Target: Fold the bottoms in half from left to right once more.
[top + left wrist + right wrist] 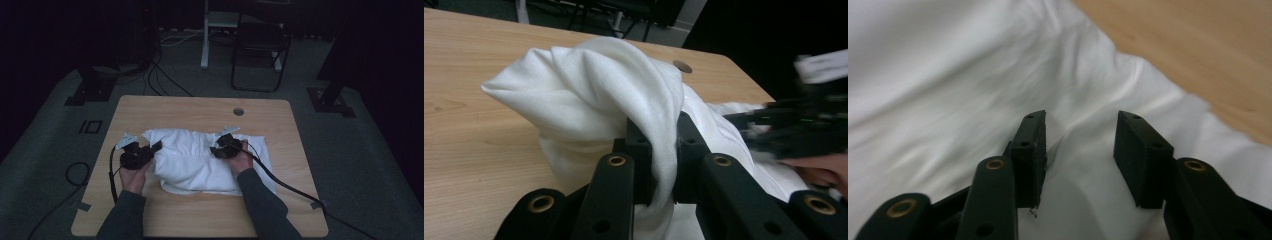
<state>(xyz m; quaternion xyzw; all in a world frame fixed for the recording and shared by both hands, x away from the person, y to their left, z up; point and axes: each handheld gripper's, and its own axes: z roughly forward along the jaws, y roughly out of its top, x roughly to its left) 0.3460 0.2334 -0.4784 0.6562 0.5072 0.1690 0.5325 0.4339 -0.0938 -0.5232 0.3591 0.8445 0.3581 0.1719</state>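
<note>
A white cloth (192, 160) lies bunched in the middle of the wooden table (200, 107). My left gripper (150, 150) is at the cloth's left side, shut on a thick fold of the white cloth (624, 95), which drapes over and between the pads (639, 145). My right gripper (220, 145) hovers over the cloth's right part, held by a hand. In the right gripper view its jaws stand apart over the cloth (948, 90), nothing between the fingertips (1033, 140). From the left gripper view, the right gripper (799, 130) is a blur at the right.
A round cable hole (238, 111) sits near the table's far edge. Cables (285, 185) trail from both grippers over the table front. On the floor beyond stand a folding chair (260, 50) and dark stand feet (90, 90).
</note>
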